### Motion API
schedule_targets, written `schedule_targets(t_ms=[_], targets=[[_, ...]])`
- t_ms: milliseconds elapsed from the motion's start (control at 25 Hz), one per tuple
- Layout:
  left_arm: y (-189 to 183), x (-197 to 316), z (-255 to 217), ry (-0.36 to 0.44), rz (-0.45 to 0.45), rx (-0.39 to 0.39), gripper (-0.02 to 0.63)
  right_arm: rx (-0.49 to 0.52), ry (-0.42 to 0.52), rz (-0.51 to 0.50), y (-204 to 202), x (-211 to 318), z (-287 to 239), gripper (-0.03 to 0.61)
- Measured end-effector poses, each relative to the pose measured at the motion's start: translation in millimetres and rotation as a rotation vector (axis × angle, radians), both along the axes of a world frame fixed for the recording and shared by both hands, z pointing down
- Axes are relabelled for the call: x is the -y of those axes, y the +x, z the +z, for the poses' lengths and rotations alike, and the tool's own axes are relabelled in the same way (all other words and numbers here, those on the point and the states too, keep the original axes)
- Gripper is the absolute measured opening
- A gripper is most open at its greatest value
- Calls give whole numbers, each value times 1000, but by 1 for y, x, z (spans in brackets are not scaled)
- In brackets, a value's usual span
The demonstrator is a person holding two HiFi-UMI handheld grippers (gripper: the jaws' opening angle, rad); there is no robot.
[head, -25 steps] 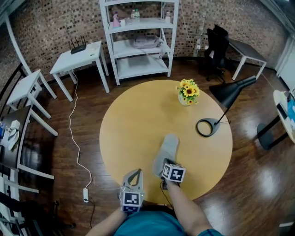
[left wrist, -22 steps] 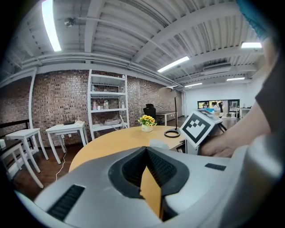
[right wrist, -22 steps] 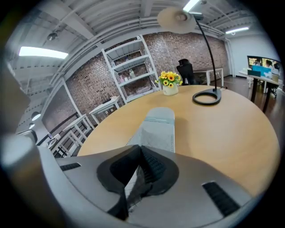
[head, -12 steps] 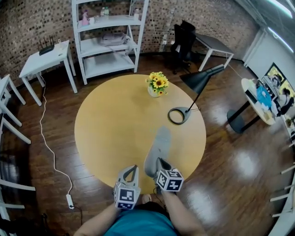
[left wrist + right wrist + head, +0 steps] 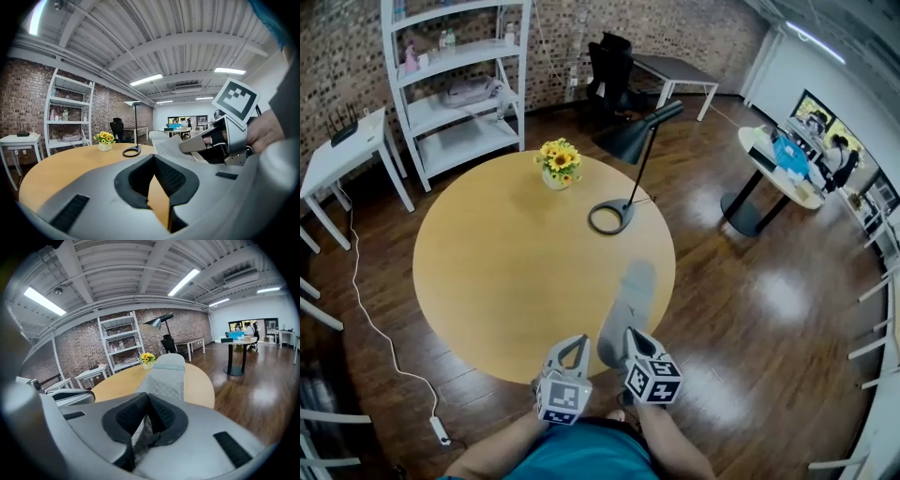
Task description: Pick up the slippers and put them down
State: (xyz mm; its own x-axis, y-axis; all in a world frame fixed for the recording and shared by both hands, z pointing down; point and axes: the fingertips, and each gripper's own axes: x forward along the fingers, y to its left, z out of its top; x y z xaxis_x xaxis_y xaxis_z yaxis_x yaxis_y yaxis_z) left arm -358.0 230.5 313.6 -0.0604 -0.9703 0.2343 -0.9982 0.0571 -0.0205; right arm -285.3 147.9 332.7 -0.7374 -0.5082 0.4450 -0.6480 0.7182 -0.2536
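A grey quilted slipper [image 5: 628, 298] hangs above the near right edge of the round wooden table [image 5: 506, 272], its toe pointing away from me. My right gripper [image 5: 624, 339] is shut on its heel end. In the right gripper view the slipper [image 5: 165, 377] runs forward from between the pads. My left gripper [image 5: 573, 343] is just to the left of it, over the table's near rim, with its tips together and nothing in them. The left gripper view shows the slipper [image 5: 165, 144] and the right gripper [image 5: 199, 143] at its right side. I see no second slipper.
A vase of sunflowers [image 5: 558, 165] and a black desk lamp [image 5: 610, 217] stand on the far part of the table. Behind are a white shelf unit [image 5: 459, 89], a white side table [image 5: 342, 150], a black chair [image 5: 614, 66] and another round table [image 5: 778, 173] at right.
My view has swung to the right, so the table sits further left. The right gripper has carried the slipper up and toward the table's right edge. The left gripper moved along beside it.
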Motion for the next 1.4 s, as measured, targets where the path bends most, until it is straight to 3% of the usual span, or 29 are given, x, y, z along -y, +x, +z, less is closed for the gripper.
schedule_targets(t_ms=[160, 480, 720, 960, 1080, 1400], targets=[[53, 32, 2, -13, 36, 8, 6, 11, 13, 45, 62, 27, -2, 25], [205, 118, 21, -53, 159, -2, 6, -13, -7, 147, 216, 98, 16, 25], [294, 158, 40, -89, 317, -5, 6, -45, -40, 273, 307, 128, 40, 25], [339, 213, 71, -121, 461, -58, 6, -105, -72, 407, 358, 163, 69, 25], [349, 234, 88, -134, 523, -45, 6, -105, -89, 444, 366, 168, 84, 25], [368, 274, 158, -213, 556, -2, 6, -83, -143, 510, 412, 201, 164, 25]])
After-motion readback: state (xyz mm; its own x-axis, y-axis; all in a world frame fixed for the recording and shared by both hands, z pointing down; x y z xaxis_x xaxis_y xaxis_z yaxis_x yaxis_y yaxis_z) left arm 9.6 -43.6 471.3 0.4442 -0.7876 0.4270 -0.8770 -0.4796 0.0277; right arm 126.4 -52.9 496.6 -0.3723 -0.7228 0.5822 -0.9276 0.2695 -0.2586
